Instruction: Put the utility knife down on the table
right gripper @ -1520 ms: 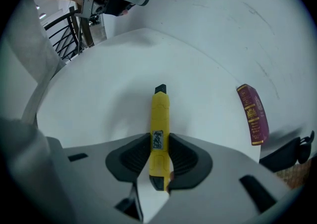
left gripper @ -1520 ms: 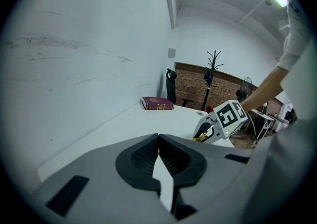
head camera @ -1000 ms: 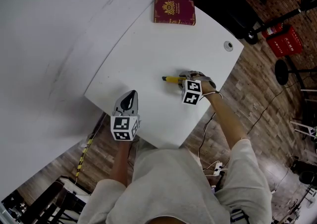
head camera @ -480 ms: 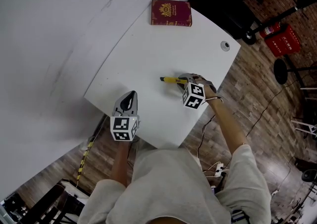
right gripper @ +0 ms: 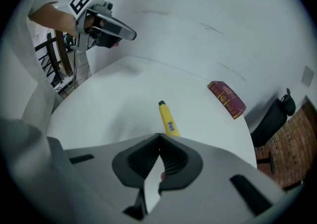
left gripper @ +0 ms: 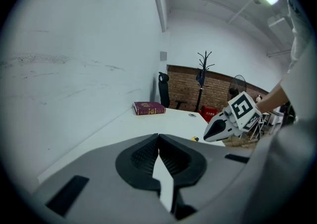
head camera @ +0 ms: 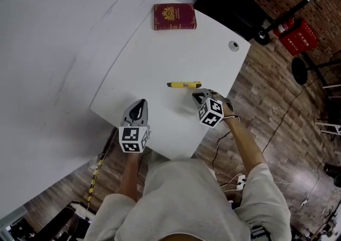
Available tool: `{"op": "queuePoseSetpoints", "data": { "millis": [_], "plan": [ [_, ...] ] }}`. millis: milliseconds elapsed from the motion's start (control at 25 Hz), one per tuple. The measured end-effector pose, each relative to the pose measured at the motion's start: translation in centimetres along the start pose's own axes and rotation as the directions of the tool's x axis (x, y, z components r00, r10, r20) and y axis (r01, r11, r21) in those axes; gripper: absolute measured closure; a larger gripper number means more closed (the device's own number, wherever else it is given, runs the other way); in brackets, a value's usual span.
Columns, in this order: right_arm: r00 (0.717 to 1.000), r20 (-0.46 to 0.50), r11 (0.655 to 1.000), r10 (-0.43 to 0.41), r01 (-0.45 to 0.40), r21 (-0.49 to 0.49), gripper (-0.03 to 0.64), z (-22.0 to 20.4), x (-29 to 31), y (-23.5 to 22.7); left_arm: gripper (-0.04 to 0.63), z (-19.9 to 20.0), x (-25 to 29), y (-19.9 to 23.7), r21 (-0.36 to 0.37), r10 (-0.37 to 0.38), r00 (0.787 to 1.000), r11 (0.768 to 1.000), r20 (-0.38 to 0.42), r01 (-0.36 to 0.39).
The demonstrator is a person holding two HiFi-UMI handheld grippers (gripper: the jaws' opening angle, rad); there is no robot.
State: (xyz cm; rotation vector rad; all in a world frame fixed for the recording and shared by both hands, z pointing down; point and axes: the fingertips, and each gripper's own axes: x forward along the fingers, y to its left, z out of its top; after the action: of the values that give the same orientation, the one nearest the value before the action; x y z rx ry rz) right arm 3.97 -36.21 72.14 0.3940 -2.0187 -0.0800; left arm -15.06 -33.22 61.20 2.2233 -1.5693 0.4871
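The slim yellow utility knife (head camera: pixel 184 85) lies flat on the white table (head camera: pixel 154 53), so the job looks done. Just beside it, the right gripper (head camera: pixel 199 96) has just closed its jaws on nothing. The left gripper (head camera: pixel 138 107) is clenched and empty. A maroon hardback book (head camera: pixel 175 16) sits well apart, and nothing obstructs.

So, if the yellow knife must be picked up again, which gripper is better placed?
Right. The right gripper hangs just beside the knife lying on the table; its jaws have just closed, empty, so it must open first. The left gripper, also shut, is farther away, near the table's edge.
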Motion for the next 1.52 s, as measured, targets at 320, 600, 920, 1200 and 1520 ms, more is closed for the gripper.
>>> {"op": "queuePoseSetpoints", "data": {
  "millis": [320,600,920,1200,1520],
  "plan": [
    [0.992,0.11,0.97,-0.069,0.041,0.239,0.618,-0.8,-4.0,1.4,0.589,0.3,-1.2,-2.4,0.024,-0.019,1.0,1.0,0.015,0.019],
    [0.955,0.22,0.893,-0.2,0.085,0.443,0.618,-0.5,-8.1,1.4,0.589,1.4,-2.2,-4.1,0.053,-0.037,0.998,0.998,0.046,0.034],
    [0.87,0.301,0.768,-0.39,0.128,0.627,0.618,0.0,-13.9,0.1,0.589,4.1,-3.7,-5.9,0.077,-0.045,0.994,0.996,0.097,0.038],
    [0.777,0.342,0.699,-0.528,0.169,0.695,0.618,0.8,-18.3,-1.8,0.589,6.5,-4.3,-6.6,0.098,-0.044,0.986,0.995,0.158,0.029],
    [0.711,0.386,0.706,-0.588,0.218,0.674,0.618,2.6,-21.9,-3.2,0.589,9.9,-5.7,-7.0,0.127,-0.035,0.972,0.992,0.232,0.005]
  ]
}}
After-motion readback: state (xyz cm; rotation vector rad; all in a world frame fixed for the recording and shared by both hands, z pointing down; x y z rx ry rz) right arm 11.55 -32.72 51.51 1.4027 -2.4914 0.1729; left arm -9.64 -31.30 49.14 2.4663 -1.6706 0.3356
